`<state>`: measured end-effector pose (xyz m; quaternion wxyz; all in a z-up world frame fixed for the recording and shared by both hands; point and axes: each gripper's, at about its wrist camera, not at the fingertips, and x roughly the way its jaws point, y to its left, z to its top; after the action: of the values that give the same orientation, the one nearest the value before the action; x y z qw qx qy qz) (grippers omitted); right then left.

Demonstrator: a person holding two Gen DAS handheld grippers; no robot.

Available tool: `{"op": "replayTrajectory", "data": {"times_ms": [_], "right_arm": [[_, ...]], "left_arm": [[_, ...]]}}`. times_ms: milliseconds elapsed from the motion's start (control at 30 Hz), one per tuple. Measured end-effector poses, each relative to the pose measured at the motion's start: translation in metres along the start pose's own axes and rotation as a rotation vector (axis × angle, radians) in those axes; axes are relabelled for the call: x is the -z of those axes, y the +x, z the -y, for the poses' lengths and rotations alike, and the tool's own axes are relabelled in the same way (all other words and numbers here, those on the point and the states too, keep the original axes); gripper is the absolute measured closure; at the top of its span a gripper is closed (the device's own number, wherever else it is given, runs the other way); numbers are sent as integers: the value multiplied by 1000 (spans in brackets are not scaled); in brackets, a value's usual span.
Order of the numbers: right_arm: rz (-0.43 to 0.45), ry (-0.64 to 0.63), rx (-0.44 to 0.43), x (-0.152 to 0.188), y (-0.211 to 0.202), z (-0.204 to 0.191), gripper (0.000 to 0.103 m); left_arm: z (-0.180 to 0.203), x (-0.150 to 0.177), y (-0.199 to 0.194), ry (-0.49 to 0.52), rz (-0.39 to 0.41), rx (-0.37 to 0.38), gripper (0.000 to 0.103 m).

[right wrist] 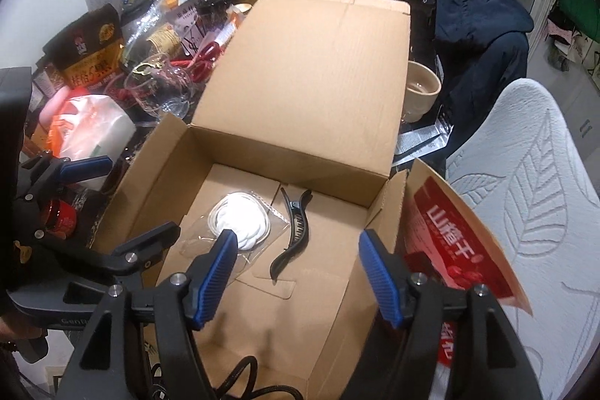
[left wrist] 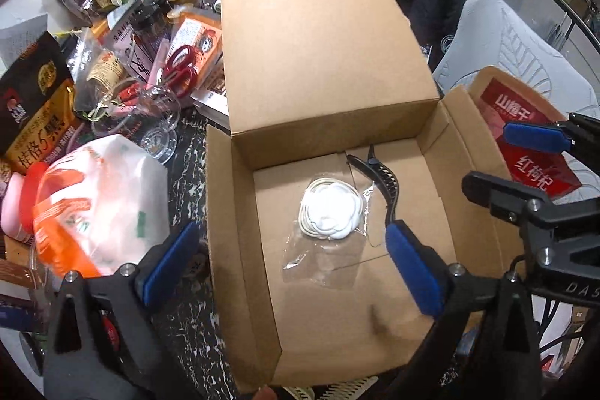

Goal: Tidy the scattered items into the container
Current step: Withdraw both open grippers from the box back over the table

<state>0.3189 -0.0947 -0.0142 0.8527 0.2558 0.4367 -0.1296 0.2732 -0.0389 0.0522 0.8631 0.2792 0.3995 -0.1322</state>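
1. The left gripper [left wrist: 292, 267] hangs over the open cardboard box [left wrist: 240, 250] with its jaws spread very wide, one blue pad out past the box's left wall and the other above the box floor. Nothing is between the pads and they touch nothing.
2. The right gripper [right wrist: 300, 272] also hangs above the box, its jaws parted about halfway. The gap between its blue pads is empty, with only the bare box floor showing below.
3. Inside the box, a white coiled cable in a clear bag [left wrist: 330, 208] lies flat near the middle of the floor.
4. A black hair clip [right wrist: 294, 231] lies just beside that bag, on the side nearer the right gripper, its edge touching or overlapping the plastic; I cannot tell which.
5. The box lid [left wrist: 318, 44] stands raised at the far side.
6. A red snack packet [right wrist: 457, 250] leans against the outside of the box's right wall.
7. To the left of the box the table is crowded: an orange and white bag [left wrist: 97, 201], a clear glass jug [left wrist: 150, 122], red scissors [left wrist: 182, 66] and a dark snack bag [left wrist: 37, 100] are all outside the box.
8. A beige mug [right wrist: 422, 89] stands behind the box's right corner.
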Motion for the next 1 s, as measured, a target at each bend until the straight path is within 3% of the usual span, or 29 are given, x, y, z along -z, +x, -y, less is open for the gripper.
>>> {"op": "replayTrajectory", "data": {"times_ms": [1000], "right_arm": [[86,57,18,78,-86,-35,33]], "left_arm": [[23,86,-93,50,81,4,3]]}}
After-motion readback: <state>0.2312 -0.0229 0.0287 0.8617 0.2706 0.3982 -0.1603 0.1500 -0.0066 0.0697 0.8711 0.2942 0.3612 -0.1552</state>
